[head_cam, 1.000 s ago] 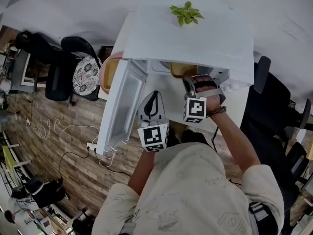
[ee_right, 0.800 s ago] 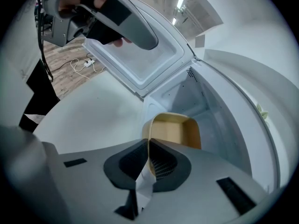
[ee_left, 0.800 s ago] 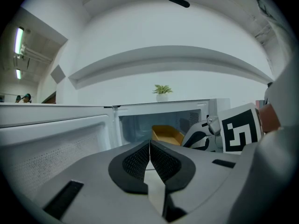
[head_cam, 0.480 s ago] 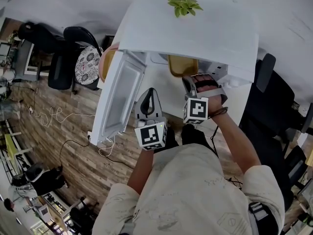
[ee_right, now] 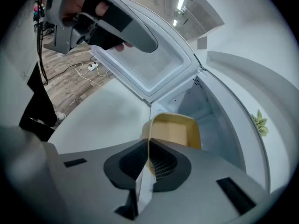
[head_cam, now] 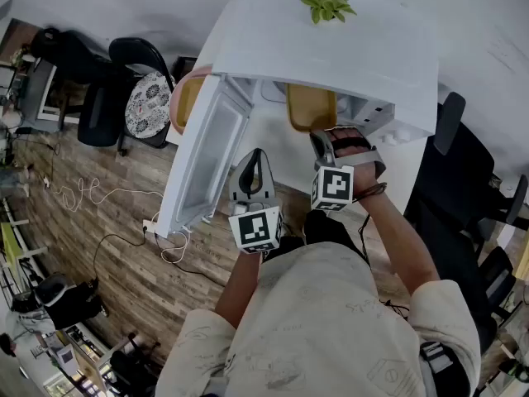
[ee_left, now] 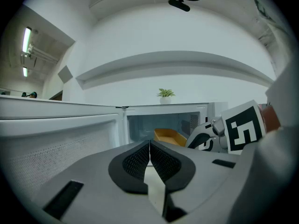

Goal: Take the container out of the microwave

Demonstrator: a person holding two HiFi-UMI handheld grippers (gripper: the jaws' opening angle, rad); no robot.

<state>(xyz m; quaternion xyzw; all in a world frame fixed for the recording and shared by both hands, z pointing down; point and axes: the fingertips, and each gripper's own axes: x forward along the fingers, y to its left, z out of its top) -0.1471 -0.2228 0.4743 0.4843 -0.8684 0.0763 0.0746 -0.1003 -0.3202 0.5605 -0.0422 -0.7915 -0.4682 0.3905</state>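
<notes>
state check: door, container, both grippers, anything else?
microwave door: open wide.
container: looks empty, at the cavity mouth, near wall pinched.
right gripper: shut on container.
left gripper: shut, nothing between its jaws.
plant: upright on top of the microwave.

On white table (head_cam: 277, 143): white microwave (head_cam: 331, 56), door open, small green plant (head_cam: 328, 5) on top. On wooden floor (head_cam: 124, 255): white cable (head_cam: 83, 193).
</notes>
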